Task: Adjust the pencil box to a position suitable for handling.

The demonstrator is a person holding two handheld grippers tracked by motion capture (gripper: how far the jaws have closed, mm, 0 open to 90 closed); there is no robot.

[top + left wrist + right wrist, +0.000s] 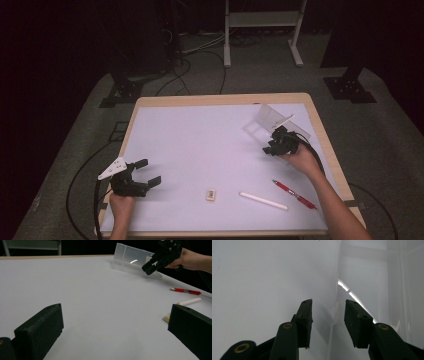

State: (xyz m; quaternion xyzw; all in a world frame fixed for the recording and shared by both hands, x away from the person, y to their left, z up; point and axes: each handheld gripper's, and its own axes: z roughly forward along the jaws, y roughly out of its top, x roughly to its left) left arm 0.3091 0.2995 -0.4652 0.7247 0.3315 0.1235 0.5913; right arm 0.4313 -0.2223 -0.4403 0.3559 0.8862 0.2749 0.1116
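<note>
A clear plastic box (267, 120) with its lid up stands at the back right of the white table top (200, 140). My right gripper (272, 148) reaches it from the near side. In the right gripper view its jaws (328, 307) stand either side of a thin clear edge of the box (367, 275), with a gap on both sides and no pad pressing. Near the front left corner my left gripper (150, 171) rests with its jaws wide and nothing between them (115, 315). The left gripper view also shows the box (130, 258) and the right gripper (152, 266) far off.
A small cream eraser (211, 194), a white stick (263, 200) and a red pen (294, 193) lie along the front of the table. The table's wooden rim (220, 99) borders the white top. Cables and stand feet lie on the floor beyond.
</note>
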